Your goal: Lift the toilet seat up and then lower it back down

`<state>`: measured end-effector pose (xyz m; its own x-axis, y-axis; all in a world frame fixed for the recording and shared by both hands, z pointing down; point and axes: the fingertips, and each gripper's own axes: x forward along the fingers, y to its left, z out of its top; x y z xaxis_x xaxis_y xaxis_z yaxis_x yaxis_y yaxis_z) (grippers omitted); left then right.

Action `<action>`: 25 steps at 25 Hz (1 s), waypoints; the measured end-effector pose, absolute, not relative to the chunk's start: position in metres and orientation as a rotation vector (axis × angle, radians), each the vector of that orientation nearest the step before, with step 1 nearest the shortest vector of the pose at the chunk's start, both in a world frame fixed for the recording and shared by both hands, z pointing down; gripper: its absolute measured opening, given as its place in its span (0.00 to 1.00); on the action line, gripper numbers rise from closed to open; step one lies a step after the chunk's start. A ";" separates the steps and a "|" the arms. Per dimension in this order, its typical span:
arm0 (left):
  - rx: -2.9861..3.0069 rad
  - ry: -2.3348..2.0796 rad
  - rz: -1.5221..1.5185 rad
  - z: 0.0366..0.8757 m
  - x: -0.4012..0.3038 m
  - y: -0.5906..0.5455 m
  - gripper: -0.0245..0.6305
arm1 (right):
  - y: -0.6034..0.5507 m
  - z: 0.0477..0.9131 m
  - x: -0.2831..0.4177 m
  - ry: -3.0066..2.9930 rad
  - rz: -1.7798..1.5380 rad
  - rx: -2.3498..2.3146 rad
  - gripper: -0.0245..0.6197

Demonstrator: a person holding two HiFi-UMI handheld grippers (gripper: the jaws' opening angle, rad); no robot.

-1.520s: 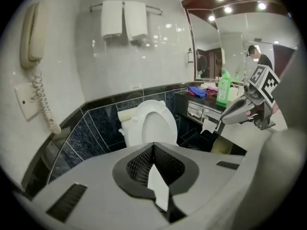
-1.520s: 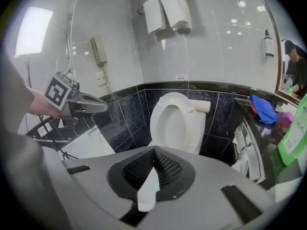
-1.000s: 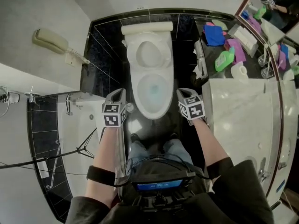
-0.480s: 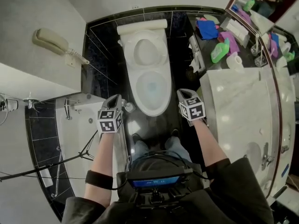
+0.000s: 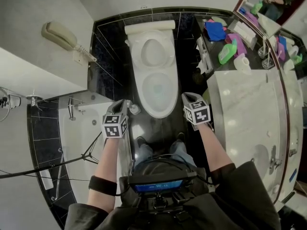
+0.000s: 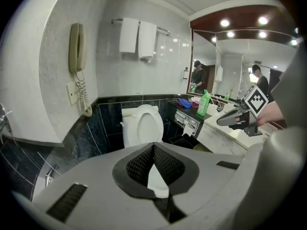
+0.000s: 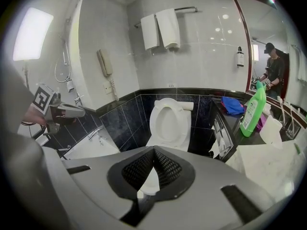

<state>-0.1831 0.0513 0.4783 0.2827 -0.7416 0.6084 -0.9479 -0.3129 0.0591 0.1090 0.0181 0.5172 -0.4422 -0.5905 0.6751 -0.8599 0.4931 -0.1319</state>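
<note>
The white toilet (image 5: 156, 71) stands against the black tiled wall. Its seat (image 5: 153, 51) is raised and leans on the tank, leaving the bowl (image 5: 159, 91) uncovered. In the left gripper view the raised seat (image 6: 141, 126) shows upright, and so does the seat (image 7: 169, 121) in the right gripper view. My left gripper (image 5: 125, 103) hovers left of the bowl's front and my right gripper (image 5: 188, 96) hovers right of it, both apart from the toilet. The left gripper (image 6: 153, 147) is shut on nothing. The right gripper (image 7: 153, 150) is also shut and empty.
A wall phone (image 5: 60, 35) hangs at the left above a bathtub (image 5: 81, 128). A marble counter (image 5: 244, 109) runs along the right, with a green bottle (image 5: 227, 53) and a tissue holder (image 5: 204, 56) beyond it. A small round holder (image 5: 135, 109) sits on the floor by the bowl.
Both grippers have drawn back a little from the toilet toward the person. The seat has stayed raised and both pairs of jaws have stayed shut.
</note>
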 end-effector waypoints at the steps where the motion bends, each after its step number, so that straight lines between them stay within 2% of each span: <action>1: 2.150 -1.517 0.680 0.478 -0.182 0.052 0.05 | 0.019 0.518 0.109 -2.181 0.634 1.191 0.05; 25: 2.185 -1.478 0.727 0.481 -0.165 0.048 0.05 | 0.019 0.526 0.122 -2.150 0.663 1.207 0.05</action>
